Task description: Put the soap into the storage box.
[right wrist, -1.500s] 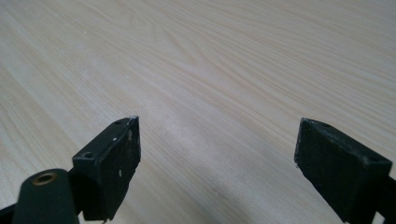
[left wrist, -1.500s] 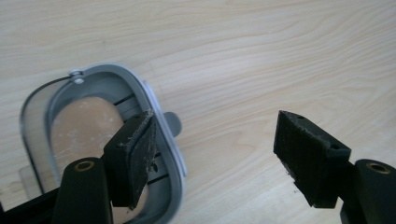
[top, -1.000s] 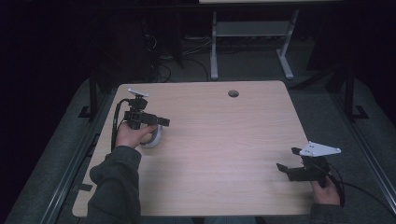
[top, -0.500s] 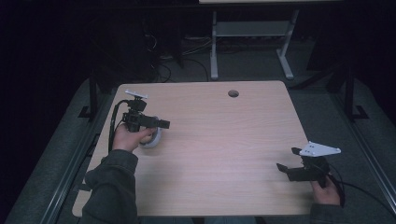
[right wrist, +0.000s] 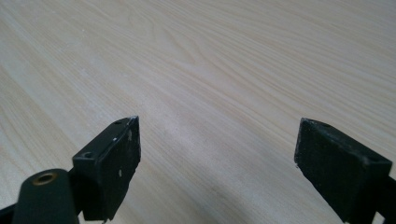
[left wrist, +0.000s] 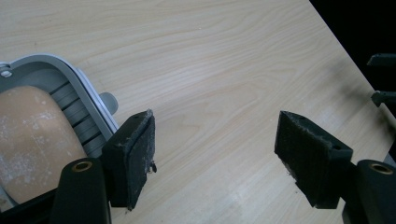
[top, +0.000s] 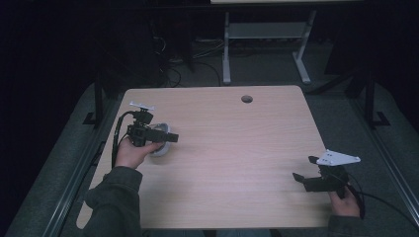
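A small grey dish [top: 162,148] sits on the left part of the wooden table [top: 237,148]. In the left gripper view its ribbed grey rim [left wrist: 70,81] surrounds a tan, floury lump [left wrist: 32,135]. My left gripper [top: 172,138] hovers just over the dish and stands open [left wrist: 215,126], its left pad [left wrist: 135,158] beside the rim and only bare wood between the jaws. Near the table's front right corner my right gripper [top: 302,168] points left, open [right wrist: 217,126] over bare wood.
A round cable hole [top: 246,98] lies near the table's far edge. Behind the table stands a metal frame [top: 267,34] on a dark floor. The other gripper [left wrist: 383,79] shows at the far right of the left gripper view.
My left hand and its gripper have drifted slightly toward the near-left, staying over the grey dish. The right gripper has not moved.
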A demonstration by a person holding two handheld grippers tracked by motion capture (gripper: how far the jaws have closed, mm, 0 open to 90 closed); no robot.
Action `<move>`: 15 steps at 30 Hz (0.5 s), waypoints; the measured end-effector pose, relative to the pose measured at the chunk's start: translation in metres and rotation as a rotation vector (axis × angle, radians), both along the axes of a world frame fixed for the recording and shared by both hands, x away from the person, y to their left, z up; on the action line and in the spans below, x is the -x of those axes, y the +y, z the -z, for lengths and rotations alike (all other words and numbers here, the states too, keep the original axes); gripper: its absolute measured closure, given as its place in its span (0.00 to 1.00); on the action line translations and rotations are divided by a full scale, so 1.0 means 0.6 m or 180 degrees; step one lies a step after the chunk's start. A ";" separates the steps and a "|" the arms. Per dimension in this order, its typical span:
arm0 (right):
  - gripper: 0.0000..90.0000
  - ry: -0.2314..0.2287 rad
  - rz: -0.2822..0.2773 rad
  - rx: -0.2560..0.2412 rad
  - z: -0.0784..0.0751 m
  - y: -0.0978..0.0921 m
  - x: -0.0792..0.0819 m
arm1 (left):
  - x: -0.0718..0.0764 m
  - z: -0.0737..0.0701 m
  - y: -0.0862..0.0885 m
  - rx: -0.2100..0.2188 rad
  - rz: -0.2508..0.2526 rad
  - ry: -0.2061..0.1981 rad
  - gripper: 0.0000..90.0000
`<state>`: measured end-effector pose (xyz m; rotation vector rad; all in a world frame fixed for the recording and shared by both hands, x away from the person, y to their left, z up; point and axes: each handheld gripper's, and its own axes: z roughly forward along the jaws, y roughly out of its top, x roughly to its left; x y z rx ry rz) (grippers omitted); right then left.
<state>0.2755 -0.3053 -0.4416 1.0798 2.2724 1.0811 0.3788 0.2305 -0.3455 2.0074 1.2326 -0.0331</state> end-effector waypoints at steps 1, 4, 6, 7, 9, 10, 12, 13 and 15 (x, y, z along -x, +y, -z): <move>0.16 -0.0002 0.0001 0.0002 0.000 0.000 0.000 | 0.002 0.000 -0.001 0.0016 0.0005 -0.0010 0.31; 0.16 0.0006 0.0004 0.0001 0.000 0.000 0.000 | 0.008 -0.002 0.000 0.0027 0.0018 -0.0026 0.31; 0.16 0.0002 0.0005 0.0004 0.000 0.000 0.000 | 0.012 -0.003 0.001 0.0032 0.0038 -0.0046 0.31; 0.16 0.0000 0.0002 0.0003 0.000 0.000 0.000 | 0.013 -0.003 0.002 0.0035 0.0053 -0.0043 0.32; 0.16 -0.0001 0.0005 0.0002 0.000 0.000 0.000 | 0.018 -0.003 0.003 0.0036 0.0056 -0.0057 0.31; 0.16 0.0000 0.0005 0.0002 0.000 0.000 0.000 | 0.020 -0.003 0.003 0.0039 0.0070 -0.0051 0.31; 0.16 0.0007 0.0006 0.0004 0.000 0.001 0.001 | 0.025 -0.003 0.003 0.0034 0.0090 -0.0063 0.32; 0.16 0.0006 0.0007 0.0003 0.000 0.001 0.000 | 0.027 -0.002 0.003 0.0040 0.0087 -0.0061 0.31; 0.16 0.0008 0.0009 0.0003 0.000 0.001 0.000 | 0.031 -0.001 0.003 0.0067 0.0098 -0.0064 0.31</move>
